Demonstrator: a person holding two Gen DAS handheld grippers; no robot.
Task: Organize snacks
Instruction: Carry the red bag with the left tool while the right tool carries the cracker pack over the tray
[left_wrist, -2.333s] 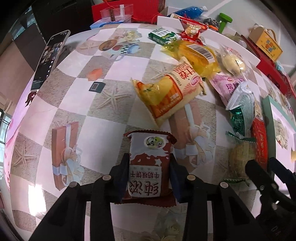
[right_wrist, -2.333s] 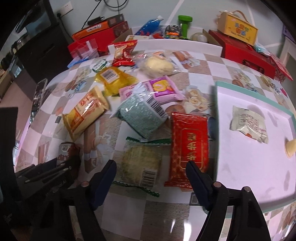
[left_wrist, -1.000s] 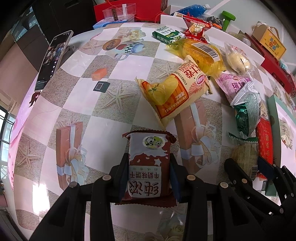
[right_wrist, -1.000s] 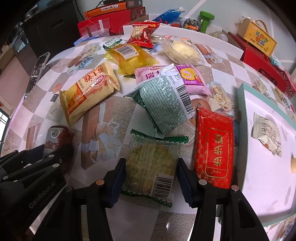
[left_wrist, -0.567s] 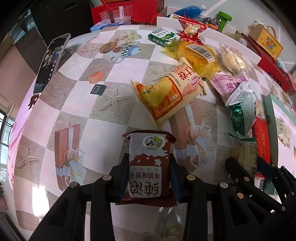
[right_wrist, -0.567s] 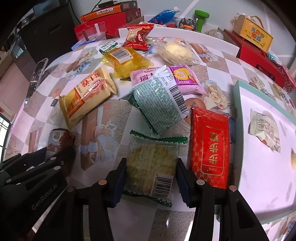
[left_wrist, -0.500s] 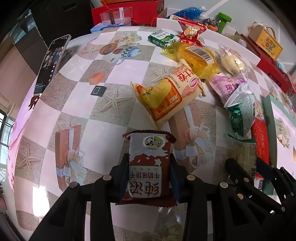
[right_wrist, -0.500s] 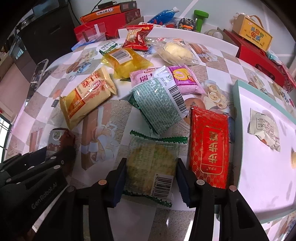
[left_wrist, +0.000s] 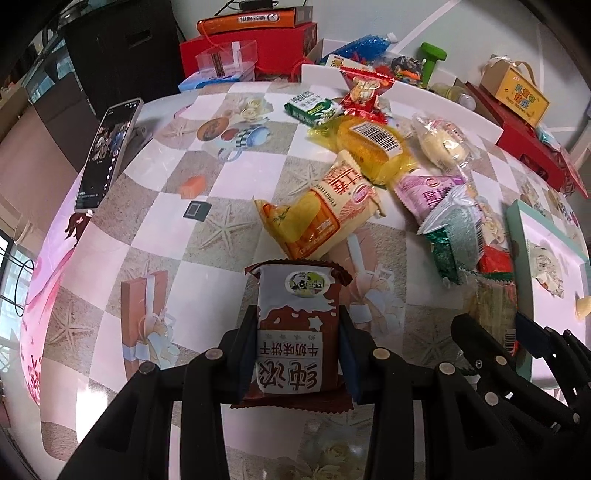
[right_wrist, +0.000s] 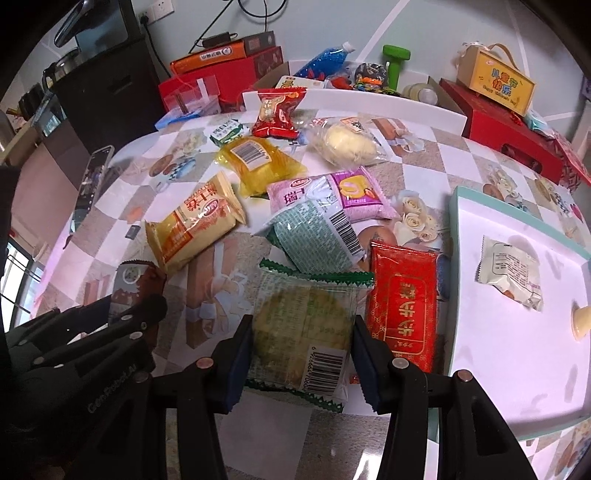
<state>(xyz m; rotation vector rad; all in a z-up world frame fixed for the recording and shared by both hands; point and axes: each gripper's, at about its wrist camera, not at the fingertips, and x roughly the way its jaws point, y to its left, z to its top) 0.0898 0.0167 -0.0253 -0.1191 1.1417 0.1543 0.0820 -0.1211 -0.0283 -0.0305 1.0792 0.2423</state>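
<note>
My left gripper (left_wrist: 297, 354) is shut on a brown and white biscuit packet (left_wrist: 297, 328), held a little above the checked tablecloth. My right gripper (right_wrist: 301, 354) is shut on a clear packet with green zigzag ends (right_wrist: 306, 332) that holds a round pale cake. That packet now hangs clear of the table, its far edge over the green mesh-print packet (right_wrist: 314, 240). In the right wrist view the left gripper (right_wrist: 140, 306) shows at the lower left with the brown packet (right_wrist: 127, 284). A white tray with a teal rim (right_wrist: 458, 236) lies to the right.
Loose snacks lie mid-table: an orange-yellow bag (right_wrist: 195, 221), a yellow packet (right_wrist: 258, 162), a pink packet (right_wrist: 328, 192), a red flat packet (right_wrist: 404, 306). The tray holds a white packet (right_wrist: 509, 273). A phone (left_wrist: 107, 151) leans at the left edge. Boxes crowd the far side.
Both grippers have risen a little with their packets. The right gripper's jaws had just closed on the green-edged packet, which has lifted off the table; the left grip is unchanged.
</note>
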